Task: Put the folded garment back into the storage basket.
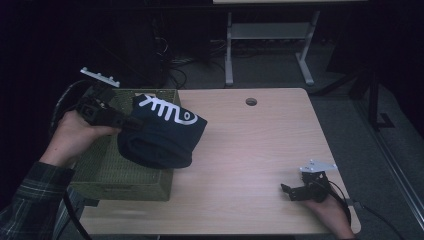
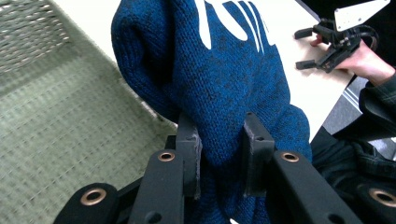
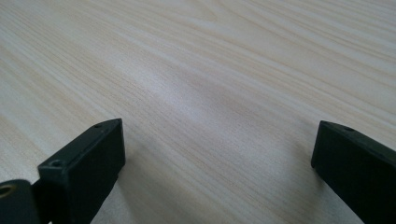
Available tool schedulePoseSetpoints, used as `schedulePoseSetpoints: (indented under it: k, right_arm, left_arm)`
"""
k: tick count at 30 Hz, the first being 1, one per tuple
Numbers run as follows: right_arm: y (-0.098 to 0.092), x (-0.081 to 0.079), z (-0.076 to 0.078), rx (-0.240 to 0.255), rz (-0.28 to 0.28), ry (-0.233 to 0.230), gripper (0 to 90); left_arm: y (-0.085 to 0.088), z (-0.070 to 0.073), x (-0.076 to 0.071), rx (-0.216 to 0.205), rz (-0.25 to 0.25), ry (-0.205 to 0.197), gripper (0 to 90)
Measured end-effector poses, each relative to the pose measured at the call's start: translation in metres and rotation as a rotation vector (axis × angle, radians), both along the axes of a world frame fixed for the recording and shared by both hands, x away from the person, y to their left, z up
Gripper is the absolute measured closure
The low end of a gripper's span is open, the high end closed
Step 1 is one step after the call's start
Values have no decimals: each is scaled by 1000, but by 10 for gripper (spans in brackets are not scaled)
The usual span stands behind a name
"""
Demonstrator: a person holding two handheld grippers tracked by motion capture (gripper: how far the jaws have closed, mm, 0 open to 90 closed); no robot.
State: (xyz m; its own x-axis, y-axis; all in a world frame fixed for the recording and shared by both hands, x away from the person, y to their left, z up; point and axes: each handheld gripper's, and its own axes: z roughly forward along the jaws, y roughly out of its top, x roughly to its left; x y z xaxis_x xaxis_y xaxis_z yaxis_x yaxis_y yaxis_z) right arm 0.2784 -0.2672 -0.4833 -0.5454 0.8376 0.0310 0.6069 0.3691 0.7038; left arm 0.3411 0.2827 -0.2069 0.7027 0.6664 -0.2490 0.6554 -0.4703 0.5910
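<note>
The left tongs (image 1: 131, 121) are clamped on a fold of the blue sweater (image 1: 162, 132), and you can see it plainly in the left gripper view: both black pads bite into the knit (image 2: 219, 93), cloth bunched between them. The sweater hangs off the tongs, up off the basket (image 1: 122, 187), half over the basket's right wall and half over the bare desk (image 1: 250, 150). Its lower bulge looks to brush that wall, though I can't tell whether it really touches.

So where are we? I'd say midway through a transfer between basket and desk. The grab is done and the lift is done; the setting down is all still to come. Whether it's heading in or out of the basket, I can't call from here.

The right tongs (image 1: 294, 192) sit well to the right of the basket, near the desk's front right corner, jaws spread wide with nothing but wood grain between them (image 3: 210, 116). Idle, resting low on the desk.

Room to move: right of the basket there's a broad open stretch of desk, broken just by a cable hole (image 1: 251, 101) near the far edge. Inside the basket the woven floor looks bare where it shows. The thing to watch is the basket's right wall, where a dangling hem could snag. The basket itself sits tight at the desk's left front corner, with no spare room on that side.
</note>
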Motion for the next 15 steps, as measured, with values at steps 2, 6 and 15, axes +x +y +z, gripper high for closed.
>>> schedulePoseSetpoints:
  k: [2,6,15]
  right_arm:
    - [0,0,0,1,-1,1,23]
    - [0,0,0,0,0,2,23]
    - [0,0,0,-1,0,1,23]
  left_arm:
    - [8,1,-2,-7,14,-3,732]
    - [24,7,-7,-23,43,-15,733]
    - [47,14,-17,-37,86,-28,733]
